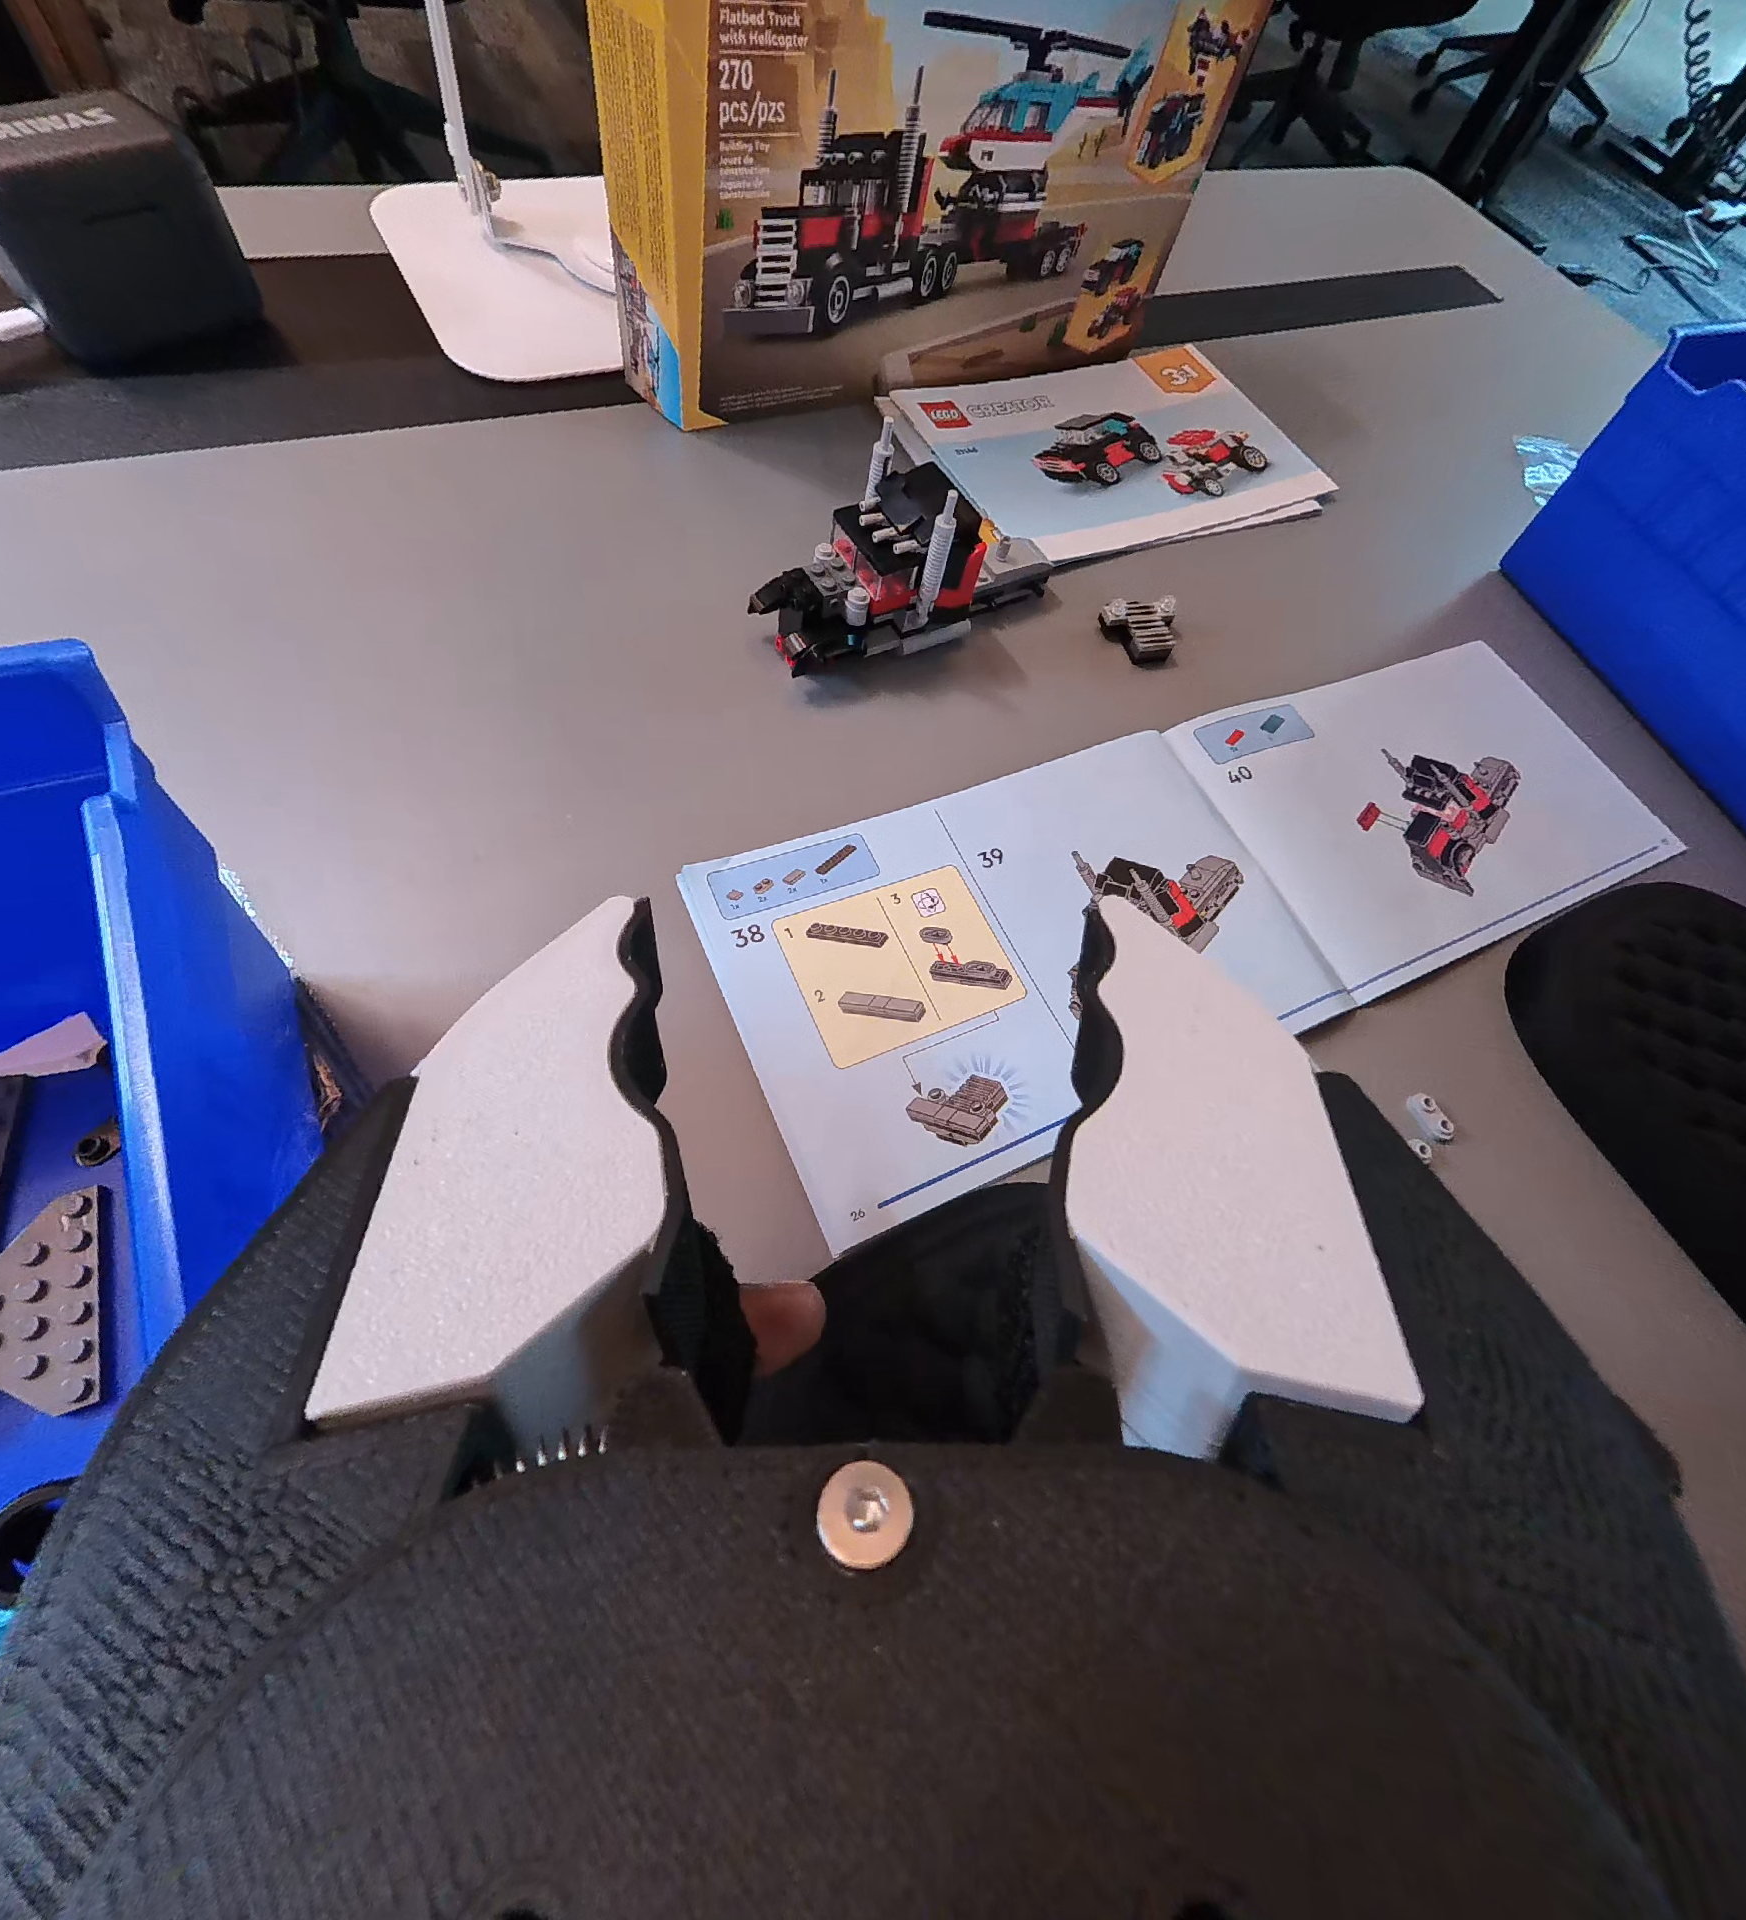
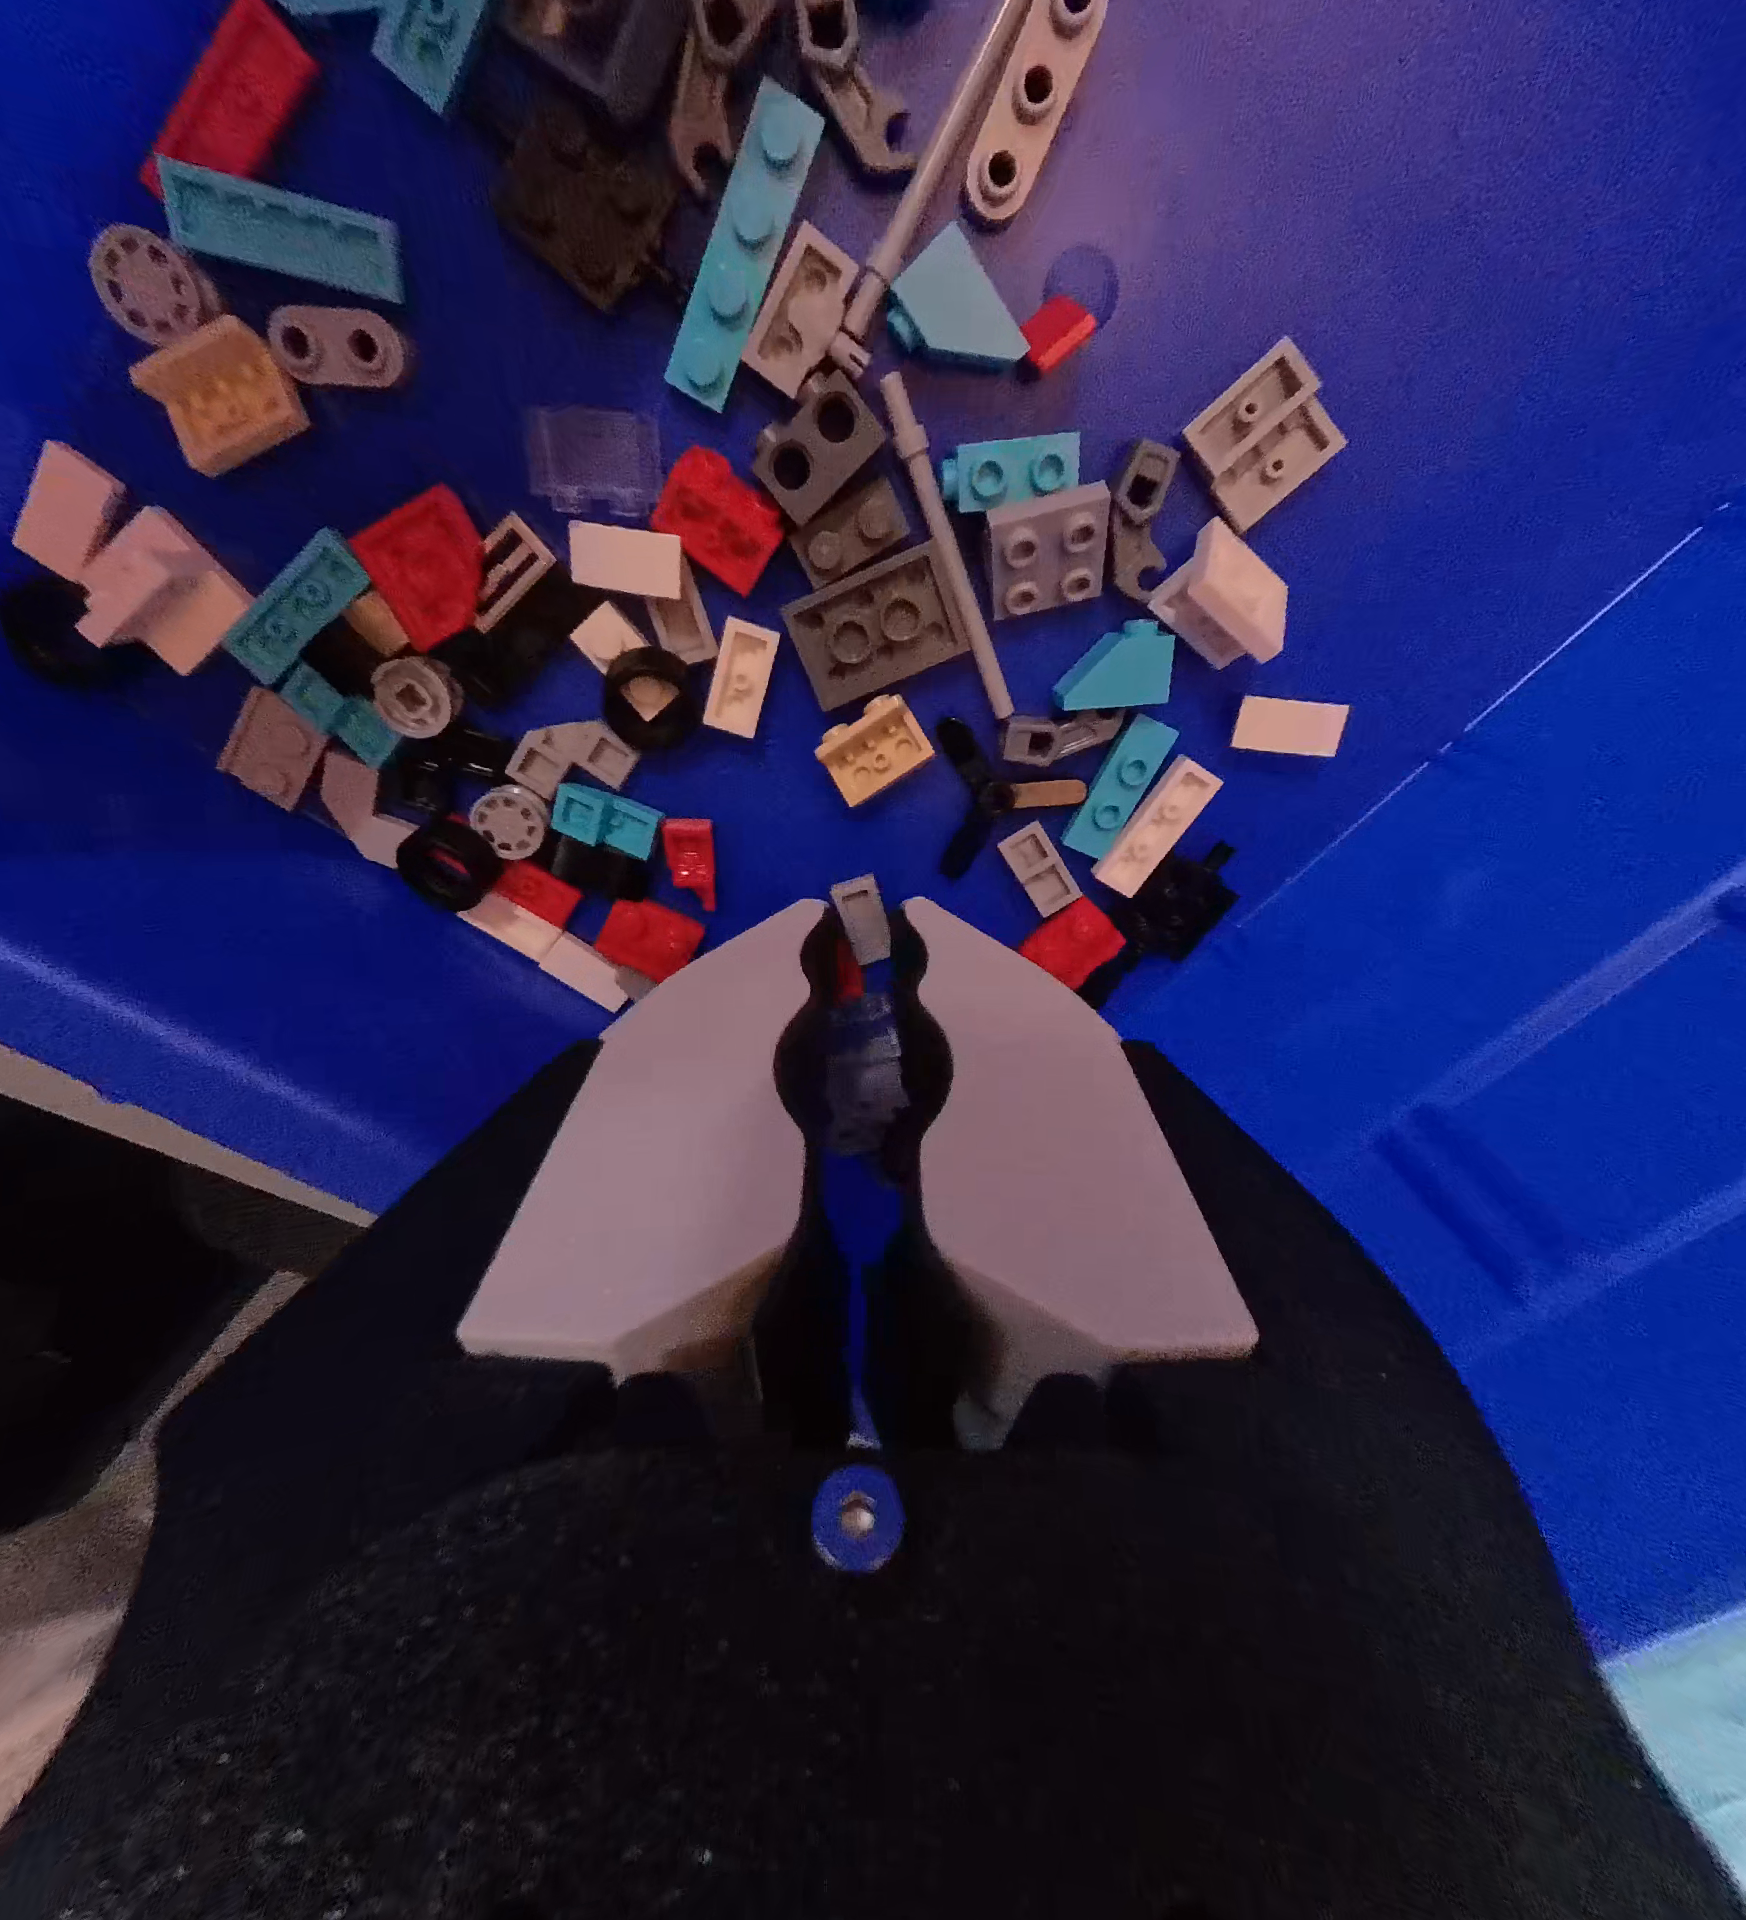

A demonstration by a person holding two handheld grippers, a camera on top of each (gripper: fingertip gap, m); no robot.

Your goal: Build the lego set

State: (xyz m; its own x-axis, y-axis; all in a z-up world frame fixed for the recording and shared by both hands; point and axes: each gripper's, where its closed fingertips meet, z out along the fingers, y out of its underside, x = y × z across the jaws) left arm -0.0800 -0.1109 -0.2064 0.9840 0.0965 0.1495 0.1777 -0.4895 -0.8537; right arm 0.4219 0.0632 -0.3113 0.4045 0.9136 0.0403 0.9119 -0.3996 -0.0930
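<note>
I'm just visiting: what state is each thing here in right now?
Left gripper: open, empty, above the booklet.
Right gripper: shut on small grey lego piece, inside blue plastic bin.
Open instruction booklet: lying flat.
Black-and-red lego truck: partly built.
Yellow cardboard lego box: standing upright.

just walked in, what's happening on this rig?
Lego build, midway. The right gripper is down in a blue plastic bin of loose bricks, shut on a small grey plate. The left gripper hangs open and empty over the open instruction booklet. The half-built black-and-red truck cab sits on the grey table.
</note>
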